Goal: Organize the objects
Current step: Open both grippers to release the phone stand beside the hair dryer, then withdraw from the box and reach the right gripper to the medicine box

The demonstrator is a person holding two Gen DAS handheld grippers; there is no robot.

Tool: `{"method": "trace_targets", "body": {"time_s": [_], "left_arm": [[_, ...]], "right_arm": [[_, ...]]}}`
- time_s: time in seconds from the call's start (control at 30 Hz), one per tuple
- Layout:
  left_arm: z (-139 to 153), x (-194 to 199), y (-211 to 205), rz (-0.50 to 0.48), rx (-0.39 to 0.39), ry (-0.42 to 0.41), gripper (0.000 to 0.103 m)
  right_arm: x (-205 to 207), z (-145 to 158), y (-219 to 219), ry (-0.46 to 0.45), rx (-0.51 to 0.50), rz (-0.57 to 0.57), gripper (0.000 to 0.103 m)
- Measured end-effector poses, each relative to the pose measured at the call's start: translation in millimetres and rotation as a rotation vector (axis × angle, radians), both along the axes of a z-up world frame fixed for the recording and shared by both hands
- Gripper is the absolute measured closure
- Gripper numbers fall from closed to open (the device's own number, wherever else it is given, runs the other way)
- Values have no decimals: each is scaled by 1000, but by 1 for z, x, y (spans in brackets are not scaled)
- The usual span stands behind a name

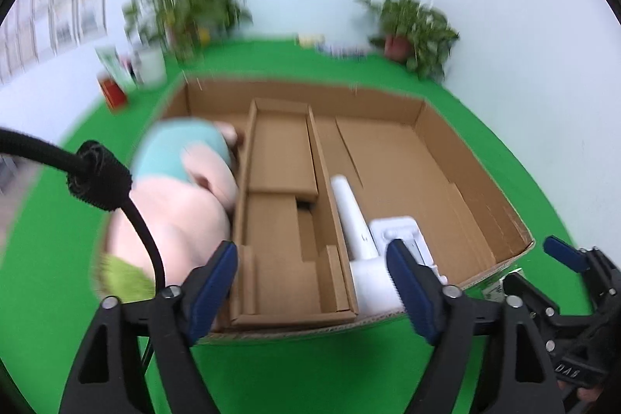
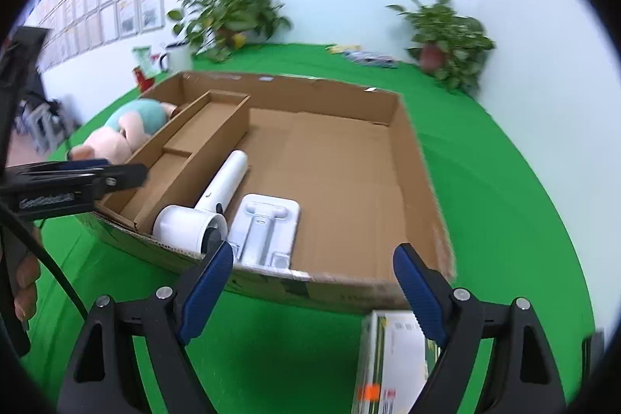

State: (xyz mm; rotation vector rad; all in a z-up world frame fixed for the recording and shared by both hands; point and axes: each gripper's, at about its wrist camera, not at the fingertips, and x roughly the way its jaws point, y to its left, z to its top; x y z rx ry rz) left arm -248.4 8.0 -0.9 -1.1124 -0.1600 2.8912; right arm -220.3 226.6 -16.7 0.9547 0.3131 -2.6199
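Over the near edge of the cardboard box [image 1: 477,181], through my left wrist camera, my left fingers [image 1: 310,288] stand wide apart with nothing between them. Inside the box lie a white hair dryer [image 1: 355,216] and, just beside it, a white stand [image 1: 399,231], both against the cardboard divider [image 1: 283,181]. A plush pig [image 1: 182,189] sits in the box's left compartment, blurred. I judge a careless reach could snag the black cable [image 1: 143,239] on the plush.

From my right wrist camera, my right fingers [image 2: 314,288] are also apart and empty, hovering over the green worktop [image 2: 504,200] short of the box wall. A small printed carton [image 2: 392,359] lies just below them. Coming down on it off-centre might pinch only a corner and let it slip.
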Motion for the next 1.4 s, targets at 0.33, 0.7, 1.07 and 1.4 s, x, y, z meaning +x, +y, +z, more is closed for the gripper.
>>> {"method": "trace_targets", "body": {"time_s": [0.33, 0.7, 1.07, 1.4], "left_arm": [[22, 96, 47, 35, -111, 231, 1], [16, 130, 44, 75, -119, 173, 1], [-12, 133, 36, 38, -47, 79, 1], [-31, 134, 40, -28, -10, 20, 1]], "right_arm": [[43, -5, 16, 64, 6, -30, 0], [75, 0, 22, 107, -22, 4, 0], [66, -46, 93, -102, -33, -95, 0], [72, -63, 94, -166, -36, 0, 5]]}}
